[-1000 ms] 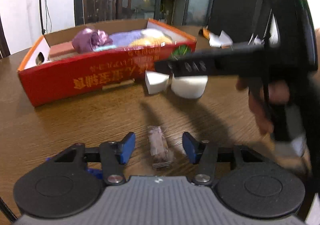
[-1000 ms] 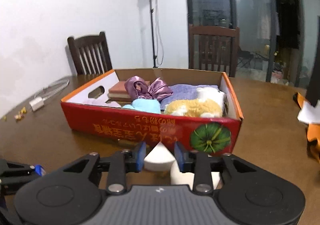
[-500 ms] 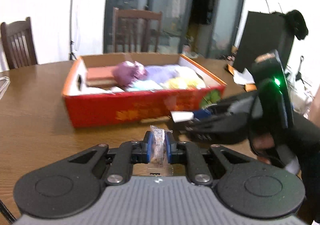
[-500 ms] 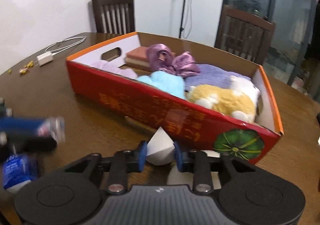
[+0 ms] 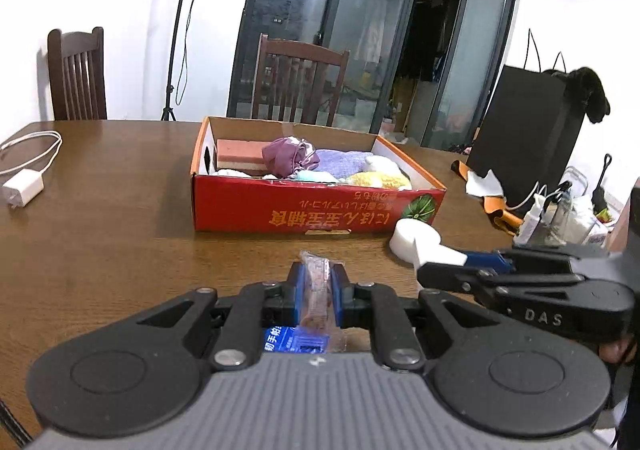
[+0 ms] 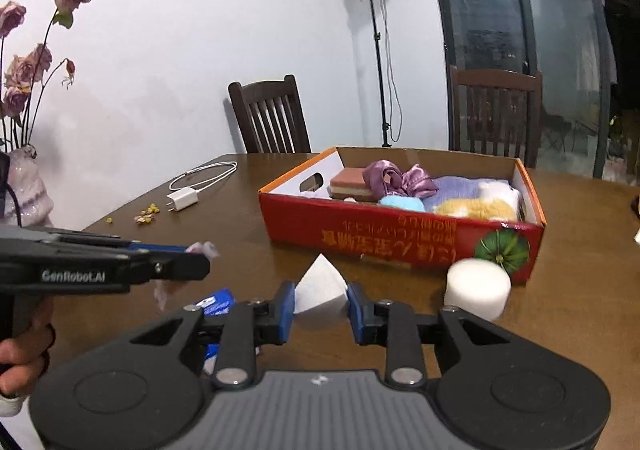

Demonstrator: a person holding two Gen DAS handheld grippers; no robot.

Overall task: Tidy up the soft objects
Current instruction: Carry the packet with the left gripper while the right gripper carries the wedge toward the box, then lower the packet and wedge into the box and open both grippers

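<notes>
My left gripper (image 5: 317, 292) is shut on a small clear-wrapped brown packet (image 5: 315, 270), held above the wooden table. My right gripper (image 6: 320, 304) is shut on a white wedge sponge (image 6: 320, 284), also off the table. Each gripper shows in the other's view: the right gripper (image 5: 460, 262) with the wedge sponge (image 5: 438, 254), the left gripper (image 6: 196, 256) with the packet's tip (image 6: 202, 249). The red cardboard box (image 6: 380, 238) ahead holds a pink sponge, purple cloth, blue and yellow plush. A white round sponge (image 6: 478, 290) stands before the box.
A blue packet (image 6: 218, 302) lies on the table under the grippers. A white charger with its cable (image 6: 184, 198) and small crumbs (image 6: 146, 212) lie to the left, by a vase of flowers (image 6: 24, 186). A black bag (image 5: 524, 142) and clutter stand at the right. Chairs ring the table.
My left gripper shut on the brown packet and lifted it off the table. My right gripper lifted the white wedge and drew back from the box, leaving the round sponge there.
</notes>
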